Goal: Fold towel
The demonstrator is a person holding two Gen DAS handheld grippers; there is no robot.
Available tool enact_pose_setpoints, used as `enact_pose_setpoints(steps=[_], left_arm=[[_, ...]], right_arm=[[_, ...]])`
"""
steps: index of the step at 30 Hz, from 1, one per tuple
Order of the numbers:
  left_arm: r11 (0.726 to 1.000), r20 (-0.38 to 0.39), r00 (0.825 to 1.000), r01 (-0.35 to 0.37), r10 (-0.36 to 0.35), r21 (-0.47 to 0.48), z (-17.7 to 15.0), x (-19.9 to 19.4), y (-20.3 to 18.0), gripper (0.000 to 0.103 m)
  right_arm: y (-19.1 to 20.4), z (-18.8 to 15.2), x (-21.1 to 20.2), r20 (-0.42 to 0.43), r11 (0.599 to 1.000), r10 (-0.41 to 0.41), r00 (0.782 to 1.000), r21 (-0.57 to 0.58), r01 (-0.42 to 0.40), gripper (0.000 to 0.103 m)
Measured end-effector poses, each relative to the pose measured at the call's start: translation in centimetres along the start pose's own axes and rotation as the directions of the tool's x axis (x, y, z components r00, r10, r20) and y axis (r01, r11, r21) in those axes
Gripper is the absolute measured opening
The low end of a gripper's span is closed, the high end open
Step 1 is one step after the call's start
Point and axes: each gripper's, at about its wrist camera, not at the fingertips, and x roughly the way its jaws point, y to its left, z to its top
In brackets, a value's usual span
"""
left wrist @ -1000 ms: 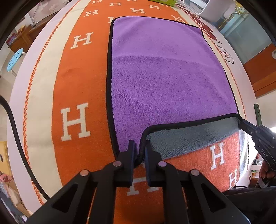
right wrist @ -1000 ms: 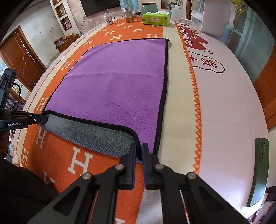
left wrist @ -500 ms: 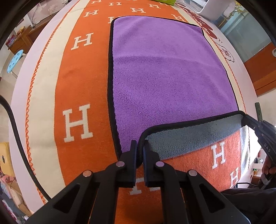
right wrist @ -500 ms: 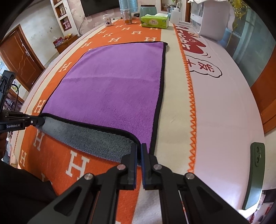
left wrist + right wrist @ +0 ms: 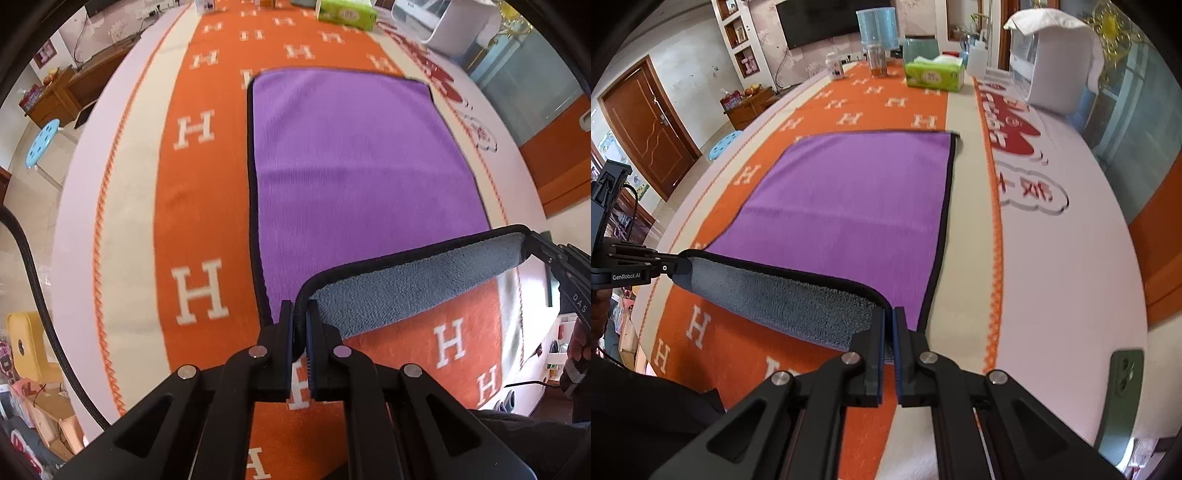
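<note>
A purple towel (image 5: 354, 162) with black trim and a grey underside lies spread on the orange H-patterned table cover; it also shows in the right wrist view (image 5: 849, 206). My left gripper (image 5: 301, 314) is shut on the towel's near left corner. My right gripper (image 5: 889, 321) is shut on the near right corner. Both corners are lifted off the table, so the near edge hangs between them with the grey underside (image 5: 413, 280) showing. The right gripper shows at the right edge of the left wrist view (image 5: 543, 247); the left gripper shows at the left of the right wrist view (image 5: 670, 267).
A green tissue box (image 5: 934, 75), a jar (image 5: 877, 61), a white bottle (image 5: 834, 66) and a white appliance (image 5: 1052, 70) stand at the far end. A dark green phone (image 5: 1121, 395) lies near the right table edge. A blue stool (image 5: 42, 142) stands left of the table.
Both grippers have risen and moved forward with the towel's near corners, lifting the near edge higher and showing more of the far table end.
</note>
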Motion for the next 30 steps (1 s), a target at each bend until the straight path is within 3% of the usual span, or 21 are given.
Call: enact_pose_setpoints(steps=[9, 18, 25, 30], left_arm=[[0.998, 0.091, 0.996, -0.027, 0.023, 0.050, 4.9, -4.3, 0.1, 0.004], [0.993, 0.221, 0.974, -0.074, 0.053, 0.087, 11.5, -6.5, 0.7, 0.004], [0.994, 0.394, 0.918, -0.081, 0.048, 0.067, 15.9, -6.1, 1.4, 0.004], [0.997, 0.442, 0.895, -0.070, 0.052, 0.023, 17.8, -4.3, 1.8, 0.004]], right_arm=[[-0.3, 5.7, -2.0, 0.120, 0.999, -0.019, 0.993, -0.048, 0.025, 0.003], [-1.0, 11.5, -1.4, 0.236, 0.995, -0.057, 0.970, -0.068, 0.075, 0.003], [-1.8, 15.9, 0.6, 0.342, 0.989, -0.118, 0.932, -0.048, 0.143, 0.003], [-1.9, 17.4, 2.6, 0.384, 0.984, -0.146, 0.912, -0.035, 0.173, 0.004]])
